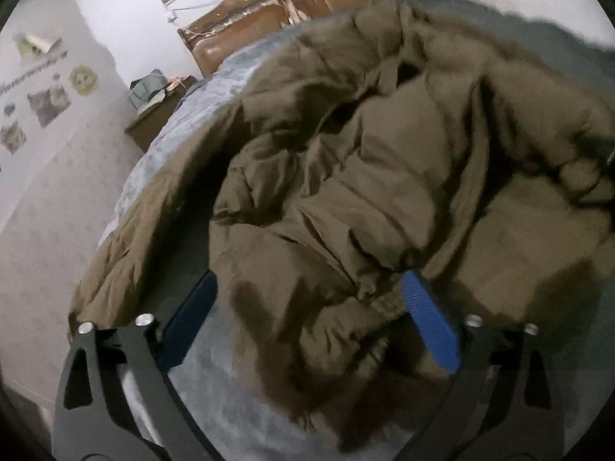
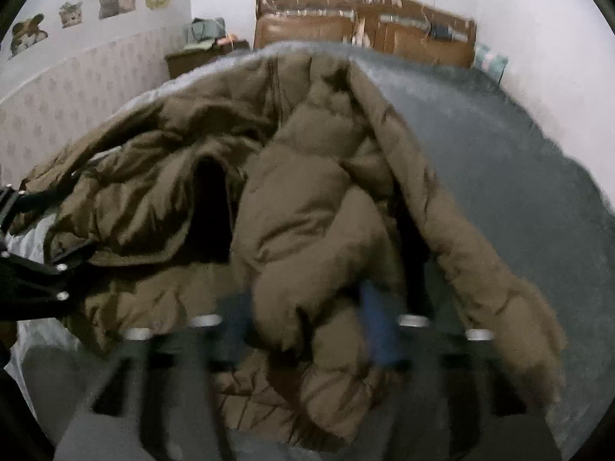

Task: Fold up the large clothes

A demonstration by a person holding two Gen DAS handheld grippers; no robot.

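- Coat (image 1: 346, 176) — a bulky olive-brown padded garment lying crumpled on the bed (image 1: 184, 115); its folds are heaped toward the middle, and one edge hangs over the bed's left side in the left wrist view.
- Left tongs (image 1: 307, 307) — spread wide, with blue pads (image 1: 430, 322) on either side of a fold of the coat's near edge. The right pad lies against the fabric; the left pad stands apart from it, so nothing is clamped.
- Right tongs (image 2: 307, 315) — blurred, with a thick padded roll of the coat between the two blue fingers (image 2: 378, 322). Whether the pads press on the fabric cannot be told from the blur.
- In the right wrist view the black frame of the left tongs (image 2: 34, 261) shows at the left edge, resting at the coat's left part.
- Bed cover (image 2: 480, 146) — grey, bare to the right of the coat.
- Headboard (image 2: 365, 23) — brown wood, at the far end of the bed against a white wall.
- Nightstand (image 2: 200, 53) — beside the headboard, carrying a green bag (image 2: 203, 29).
- Animal stickers (image 2: 115, 0) — on the wall to the left.
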